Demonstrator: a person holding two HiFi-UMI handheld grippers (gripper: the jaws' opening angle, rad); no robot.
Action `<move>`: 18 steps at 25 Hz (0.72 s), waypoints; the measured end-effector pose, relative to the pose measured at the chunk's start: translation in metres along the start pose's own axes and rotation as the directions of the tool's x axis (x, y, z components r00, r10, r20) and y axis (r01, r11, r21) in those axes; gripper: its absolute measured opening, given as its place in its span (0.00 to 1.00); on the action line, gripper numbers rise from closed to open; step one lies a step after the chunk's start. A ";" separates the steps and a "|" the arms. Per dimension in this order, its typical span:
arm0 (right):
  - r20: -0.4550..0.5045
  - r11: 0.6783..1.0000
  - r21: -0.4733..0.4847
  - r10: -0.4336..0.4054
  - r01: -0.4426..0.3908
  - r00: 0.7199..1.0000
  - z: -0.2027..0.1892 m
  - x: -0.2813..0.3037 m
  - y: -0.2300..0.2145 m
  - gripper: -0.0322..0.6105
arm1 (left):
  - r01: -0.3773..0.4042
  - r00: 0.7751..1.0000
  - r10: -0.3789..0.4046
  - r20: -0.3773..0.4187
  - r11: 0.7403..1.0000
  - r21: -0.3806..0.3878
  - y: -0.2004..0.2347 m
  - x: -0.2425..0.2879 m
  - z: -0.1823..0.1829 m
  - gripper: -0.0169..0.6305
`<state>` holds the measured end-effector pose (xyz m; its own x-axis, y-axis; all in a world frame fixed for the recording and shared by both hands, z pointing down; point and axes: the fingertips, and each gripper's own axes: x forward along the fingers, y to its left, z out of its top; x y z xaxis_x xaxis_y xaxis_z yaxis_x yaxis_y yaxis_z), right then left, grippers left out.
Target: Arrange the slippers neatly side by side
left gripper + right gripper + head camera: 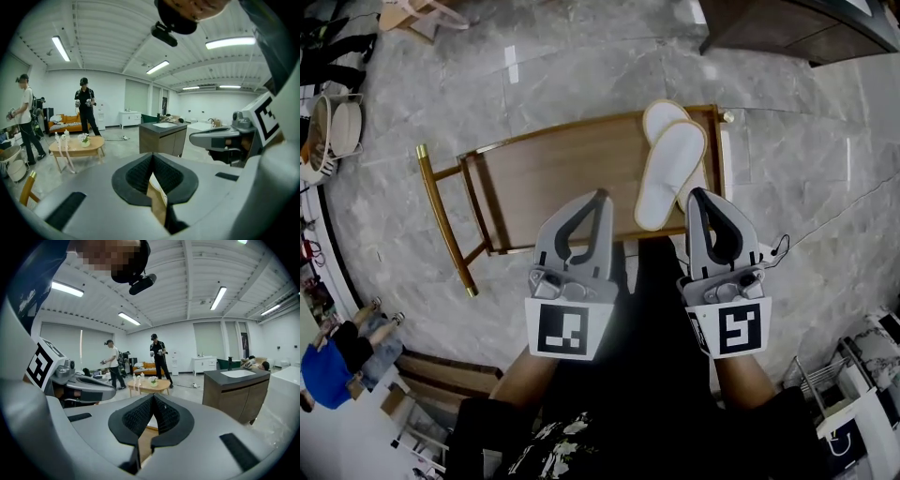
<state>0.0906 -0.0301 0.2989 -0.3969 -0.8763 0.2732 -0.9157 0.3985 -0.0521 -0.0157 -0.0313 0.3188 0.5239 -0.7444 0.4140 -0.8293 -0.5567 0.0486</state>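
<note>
The left claw (pixel 600 195) is shut tight. Its two dark jaws press together and nothing is between them. The right claw (pixel 697 194) is shut tight too, and it holds nothing. Both claws sit low in the middle of the head view and point up the frame, toward the wooden table (pixel 544 183).

The slippers (pixel 675 145) are white and lie at the upper right of the table, near its right edge. They are not side by side yet. The top slipper (pixel 666 187) lies slanted across the bottom slipper (pixel 662 112), so they make a cross. The tip of the right claw is just beside the heel ends. I cannot tell if it touches them. The left claw is over bare wood, to the left of the slippers. Around the table is the grey floor (pixel 581 66).

Here is what I think could go wrong. A shut claw cannot pick anything up, so a push from it may only shove the slippers. They are close to the right edge, so a shove that way could knock one off onto the floor. Also, the slippers look soft and thin, and one lies on the other. Pulling the top one may drag the bottom one along or fold it.
</note>
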 end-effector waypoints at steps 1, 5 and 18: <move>-0.017 1.000 0.004 -0.008 0.008 1.000 -0.009 -0.001 -0.004 0.04 | 0.001 0.999 -0.002 -0.035 1.000 -0.013 -0.003 0.006 -0.014 0.01; -0.061 0.999 0.014 -0.031 0.032 0.998 -0.035 -0.002 -0.018 0.04 | 0.022 0.989 -0.033 -0.141 0.997 -0.079 -0.017 0.027 -0.064 0.02; -0.132 0.997 0.046 -0.051 0.058 0.990 -0.076 -0.006 -0.042 0.04 | 0.191 0.945 -0.197 -0.260 0.980 -0.049 -0.075 0.096 -0.130 0.22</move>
<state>0.1364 -0.0211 0.3730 -0.3377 -0.8520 0.4001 -0.9390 0.3345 -0.0803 0.0717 -0.0136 0.4729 0.6080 -0.4982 0.6181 -0.7227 -0.6696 0.1713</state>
